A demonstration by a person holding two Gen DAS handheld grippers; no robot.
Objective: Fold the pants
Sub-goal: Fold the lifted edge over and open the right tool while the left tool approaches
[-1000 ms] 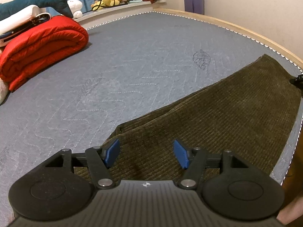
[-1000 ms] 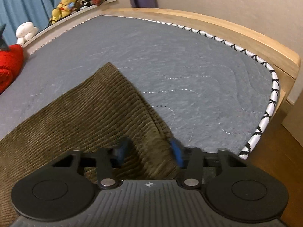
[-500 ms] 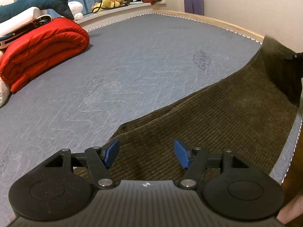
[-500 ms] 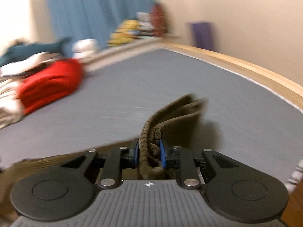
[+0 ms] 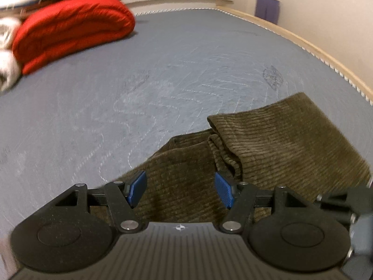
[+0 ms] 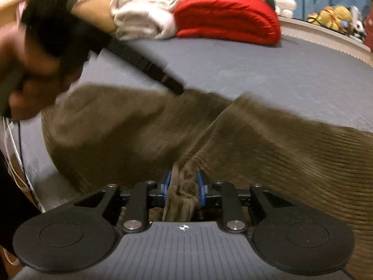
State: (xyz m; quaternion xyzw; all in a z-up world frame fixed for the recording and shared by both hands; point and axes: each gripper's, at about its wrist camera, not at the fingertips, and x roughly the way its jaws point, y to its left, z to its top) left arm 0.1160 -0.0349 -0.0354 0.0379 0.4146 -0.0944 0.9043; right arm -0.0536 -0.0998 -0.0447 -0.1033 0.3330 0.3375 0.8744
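Pants on mattress, quilt behind, far left

Black left gripper and right gripper: blue ribbed fingertip pads, silver pivot screws, round housings, ribbed grey body with white crosshair mark.

Dim warm indoor light, fisheye bending at edges, heavy motion blur, soft shadows
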